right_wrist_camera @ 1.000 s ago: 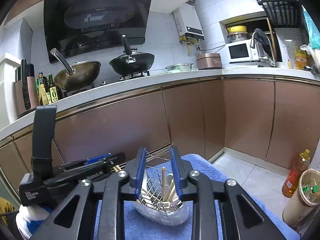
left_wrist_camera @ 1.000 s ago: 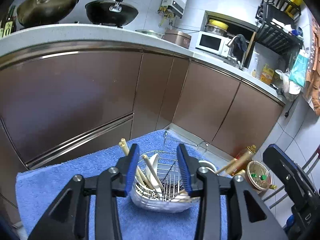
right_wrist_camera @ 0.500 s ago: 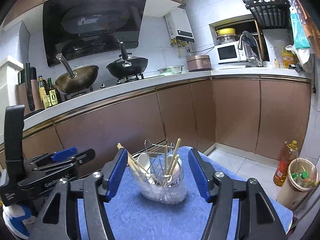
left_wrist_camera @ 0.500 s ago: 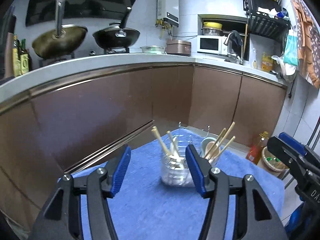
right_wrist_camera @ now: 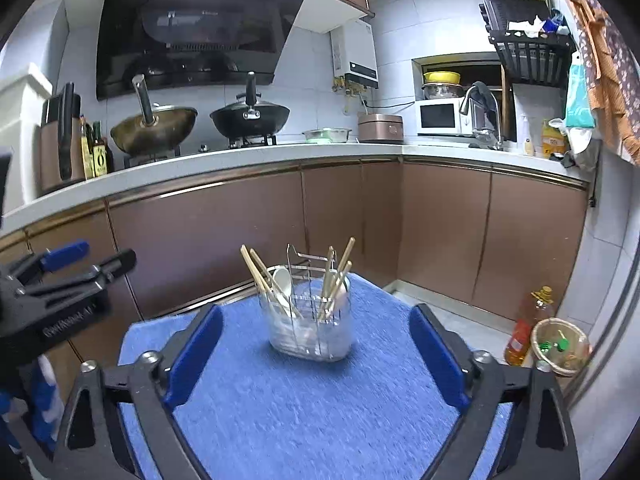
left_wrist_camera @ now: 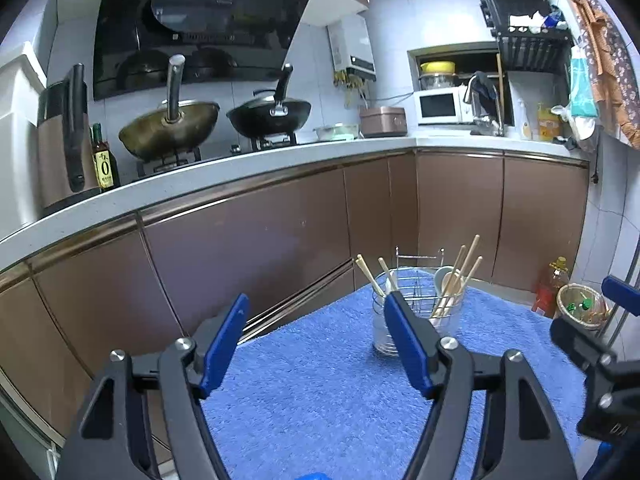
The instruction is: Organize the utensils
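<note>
With both my left gripper (left_wrist_camera: 316,340) and right gripper (right_wrist_camera: 316,354) spread wide and empty, utensil caddy (right_wrist_camera: 310,322) stands upright on blue towel (right_wrist_camera: 320,412), chopsticks (right_wrist_camera: 260,276) inside.

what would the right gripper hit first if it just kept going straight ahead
Most likely the clear utensil holder standing on the blue towel. It sits centred between the open right gripper fingers, with bare towel before it. Depth is hard to judge through the fisheye.
</note>
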